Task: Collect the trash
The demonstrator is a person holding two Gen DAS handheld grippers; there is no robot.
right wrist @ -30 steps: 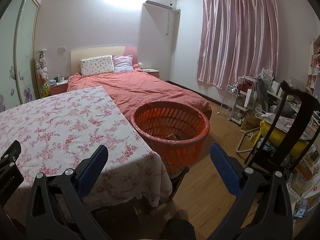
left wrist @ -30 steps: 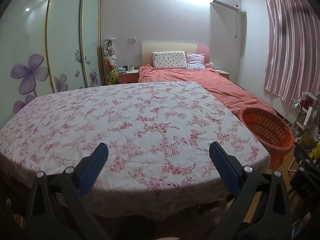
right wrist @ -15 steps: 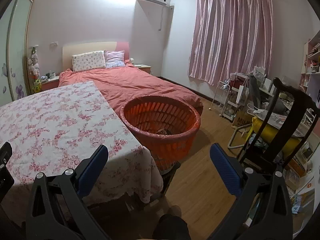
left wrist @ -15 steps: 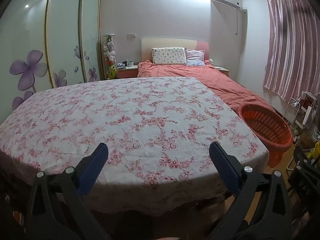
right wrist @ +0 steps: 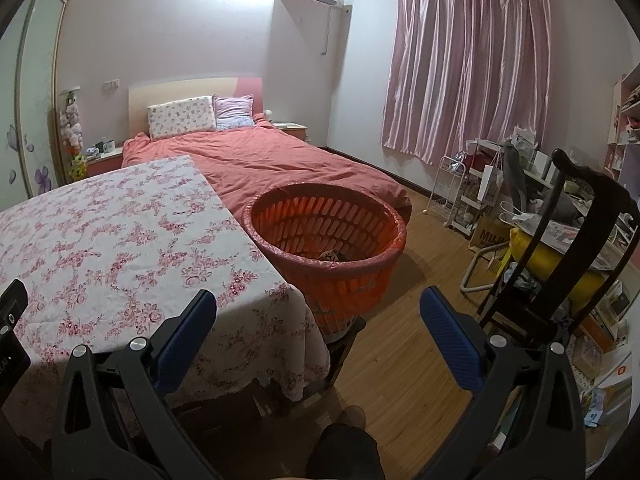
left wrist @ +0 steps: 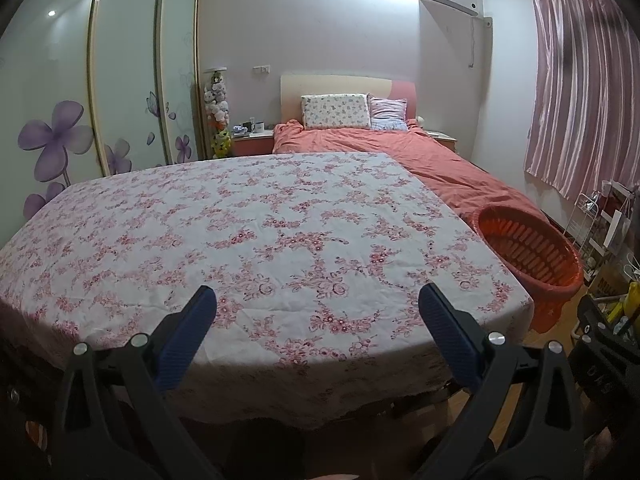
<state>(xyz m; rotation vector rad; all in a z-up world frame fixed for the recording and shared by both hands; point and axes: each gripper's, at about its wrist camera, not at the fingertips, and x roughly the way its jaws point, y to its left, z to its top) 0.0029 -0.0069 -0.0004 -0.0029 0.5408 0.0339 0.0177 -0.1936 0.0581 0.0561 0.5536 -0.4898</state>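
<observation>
An orange slatted basket lined with a thin bag stands on a low stool by the table's right corner; some crumpled trash lies at its bottom. The same basket shows at the right of the left wrist view. My left gripper is open and empty, held over the near edge of the table with a floral cloth. My right gripper is open and empty, in front of the basket and short of it. No trash shows on the cloth.
A bed with a red cover lies behind the table and basket. A dark wooden chair, a white wire rack and a cluttered desk fill the right side. Wooden floor lies between basket and chair. Wardrobe doors stand left.
Both grippers have drawn back and risen a little, so the table and basket look slightly farther and lower. Both stay open and empty.
</observation>
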